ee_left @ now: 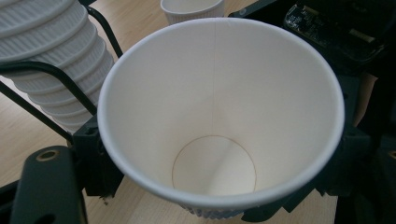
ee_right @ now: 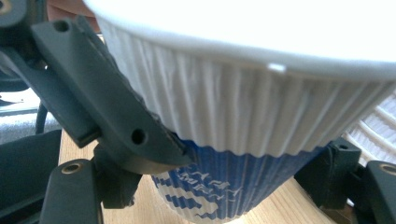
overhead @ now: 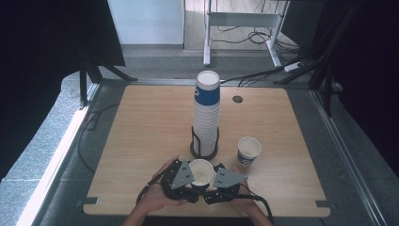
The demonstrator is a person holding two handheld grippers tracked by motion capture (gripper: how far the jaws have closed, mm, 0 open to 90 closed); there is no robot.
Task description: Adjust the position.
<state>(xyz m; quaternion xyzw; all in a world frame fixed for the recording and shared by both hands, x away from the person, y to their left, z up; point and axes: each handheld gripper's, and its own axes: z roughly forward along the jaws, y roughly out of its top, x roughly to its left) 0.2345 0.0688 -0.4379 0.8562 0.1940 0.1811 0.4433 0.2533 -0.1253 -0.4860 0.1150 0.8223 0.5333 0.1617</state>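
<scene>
The left gripper (overhead: 184, 181) sits at the near edge of the wooden table (overhead: 141, 141). Its claws are squeezed on a paper cup (overhead: 201, 172), down low on the cup's side. The cup is open at the top and nothing is inside it. It has white ribs up high and blue print lower down. The right gripper (overhead: 221, 184) is just on the other side of the same cup, and its claws also press on it. Behind the cup stands a tall stack of cups (overhead: 206, 113) in a black wire holder (overhead: 204, 141). To the right, one more cup (overhead: 248, 150) stands alone.
</scene>
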